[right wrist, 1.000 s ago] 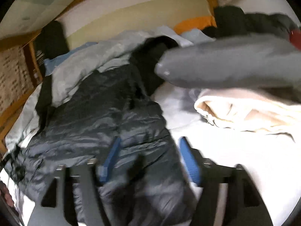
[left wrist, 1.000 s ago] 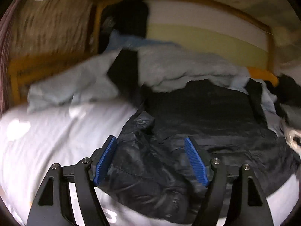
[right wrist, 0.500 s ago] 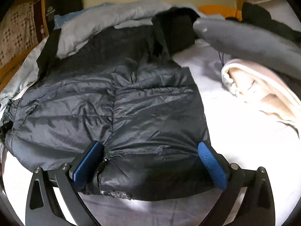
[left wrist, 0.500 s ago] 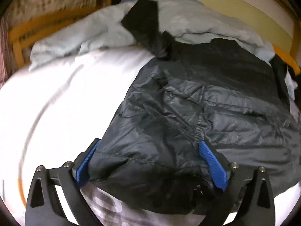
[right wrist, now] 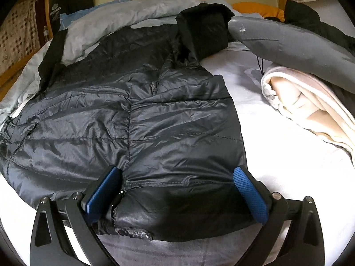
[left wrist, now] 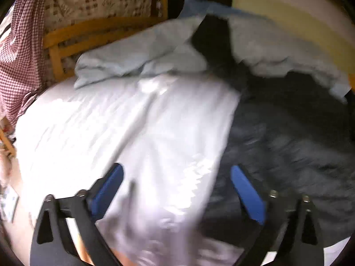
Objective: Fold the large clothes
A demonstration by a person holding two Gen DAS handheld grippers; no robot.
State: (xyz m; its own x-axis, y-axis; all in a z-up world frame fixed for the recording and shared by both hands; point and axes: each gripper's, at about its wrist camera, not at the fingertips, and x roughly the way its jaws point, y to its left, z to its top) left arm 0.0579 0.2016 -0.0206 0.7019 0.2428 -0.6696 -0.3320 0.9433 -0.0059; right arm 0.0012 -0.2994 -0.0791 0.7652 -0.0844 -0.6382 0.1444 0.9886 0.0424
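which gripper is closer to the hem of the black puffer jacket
Right. The right gripper is open with the black puffer jacket hem between its fingers; the left gripper is open mostly over the white sheet, beside the jacket's edge.

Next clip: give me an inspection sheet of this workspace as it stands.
Surface: white sheet on the bed.
Job's things: black jacket spread flat, hem toward the right tongs.
Clutter: pale blue duvet behind; grey garment over cream garment on the right.
Grippers: left tongs open over the sheet at the jacket's edge, view blurred; right tongs open, straddling the hem.
Cables: thin dark cord by the grey garment.
Surroundings: wooden bed frame, checked cloth.
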